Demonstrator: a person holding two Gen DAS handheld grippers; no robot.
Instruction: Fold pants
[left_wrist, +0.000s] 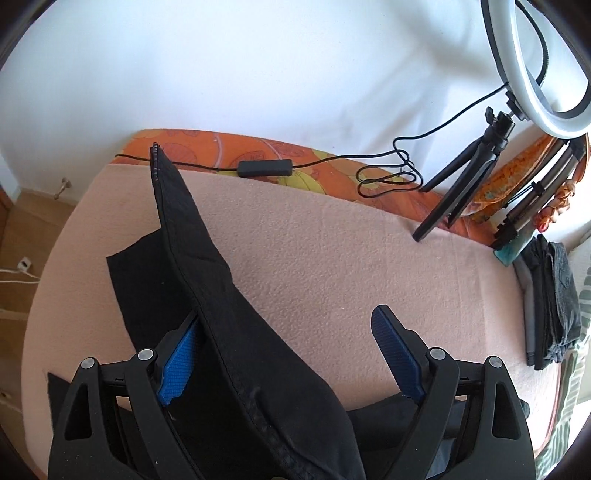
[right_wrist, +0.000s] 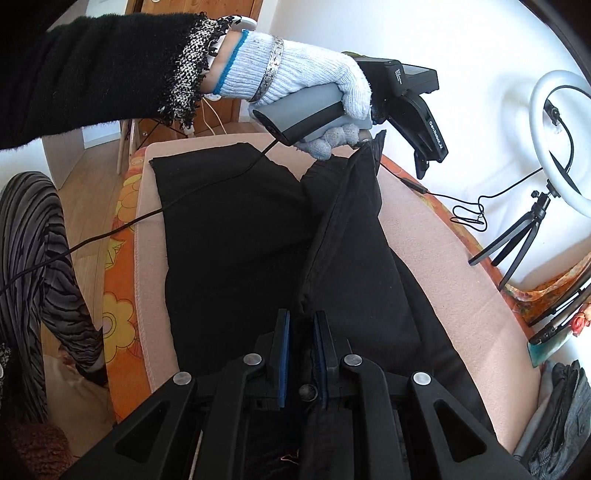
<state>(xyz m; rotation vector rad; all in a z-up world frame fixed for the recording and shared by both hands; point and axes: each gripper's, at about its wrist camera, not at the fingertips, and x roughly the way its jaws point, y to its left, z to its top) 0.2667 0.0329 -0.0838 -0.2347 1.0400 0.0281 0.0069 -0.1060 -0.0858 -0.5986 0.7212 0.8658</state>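
Note:
Black pants (right_wrist: 236, 236) lie on a pink blanket (left_wrist: 314, 251) on a bed. A raised fold of the pants (left_wrist: 207, 266) runs between the two grippers. My right gripper (right_wrist: 302, 325) is shut on the near end of that fold, which looks like the waistband. In the left wrist view my left gripper (left_wrist: 284, 325) is open, its blue pads (left_wrist: 181, 354) wide apart, with the black fabric draped between the fingers. In the right wrist view the left gripper (right_wrist: 424, 162) is held by a white-gloved hand (right_wrist: 295, 74) above the far end of the fold.
A ring light on a small tripod (left_wrist: 476, 166) stands at the bed's far right, with its cable and remote (left_wrist: 264, 168) along the far edge. Folded dark clothes (left_wrist: 550, 306) are stacked at the right. An orange flowered sheet (right_wrist: 118, 229) shows under the blanket.

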